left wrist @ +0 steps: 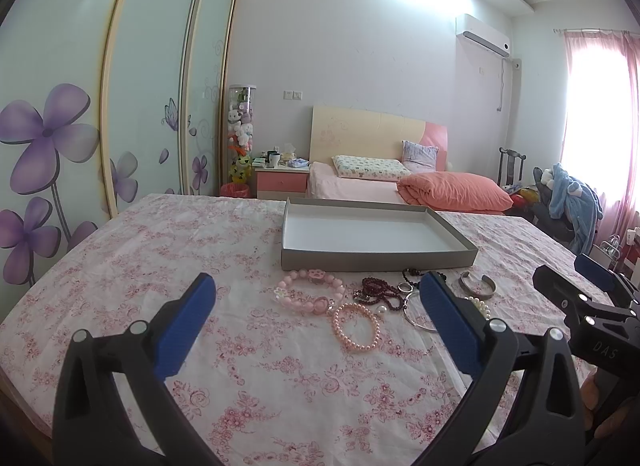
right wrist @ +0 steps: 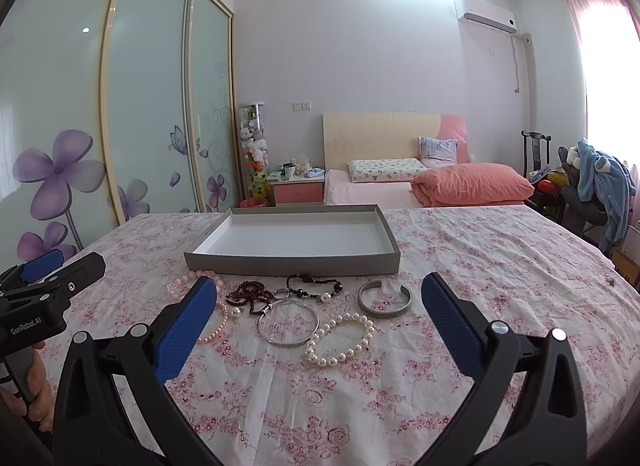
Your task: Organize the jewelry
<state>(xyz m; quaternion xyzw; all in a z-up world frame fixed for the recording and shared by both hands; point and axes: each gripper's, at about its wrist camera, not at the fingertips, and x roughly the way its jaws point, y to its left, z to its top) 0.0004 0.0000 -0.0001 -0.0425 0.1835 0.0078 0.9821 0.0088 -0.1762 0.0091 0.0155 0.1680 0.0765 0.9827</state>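
From left wrist, left gripper wide open, empty, over pink bead bracelet near grey tray; right wrist: right gripper likewise over silver bangle, overlapping strands risk snagging together.

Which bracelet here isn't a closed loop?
The silver cuff bracelet: a flat metal band with a gap facing the grey tray. The beaded ones and the thin bangle are closed rings.
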